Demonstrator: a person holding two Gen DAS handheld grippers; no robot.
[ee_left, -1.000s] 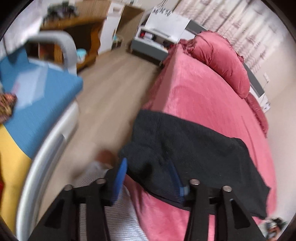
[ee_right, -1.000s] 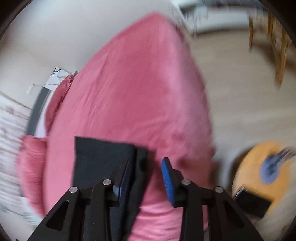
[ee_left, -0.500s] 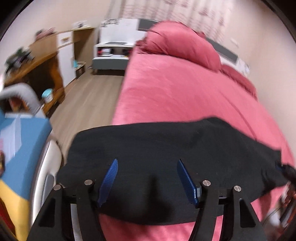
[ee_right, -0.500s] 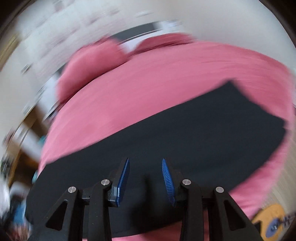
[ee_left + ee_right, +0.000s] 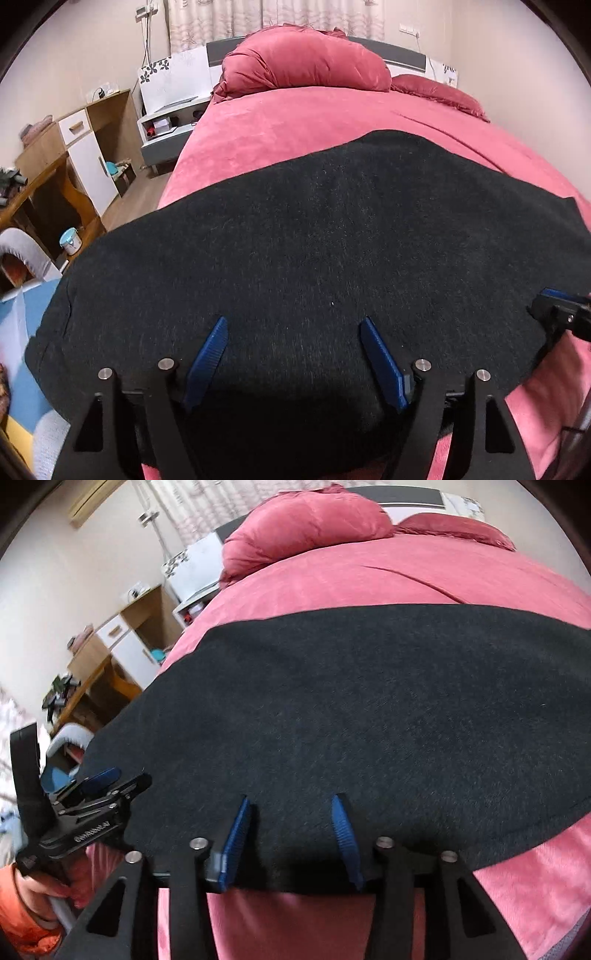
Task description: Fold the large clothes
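A large black garment (image 5: 314, 240) lies spread flat across the foot of a pink bed (image 5: 314, 110); it also fills the right wrist view (image 5: 351, 701). My left gripper (image 5: 295, 325) is open, its blue fingers over the garment's near edge. My right gripper (image 5: 291, 801) is open, also at the near edge, to the right of the left one. The left gripper shows at the left of the right wrist view (image 5: 96, 790). The right gripper's tip shows at the right edge of the left wrist view (image 5: 557, 306).
Red pillows (image 5: 306, 62) lie at the bed's head. A white nightstand (image 5: 166, 110) and wooden cabinets (image 5: 74, 155) stand left of the bed. A blue seat (image 5: 22, 332) is at the near left.
Both grippers swung round to face the head of the bed and came in over the garment's near edge. The garment now lies spread wide and flat.
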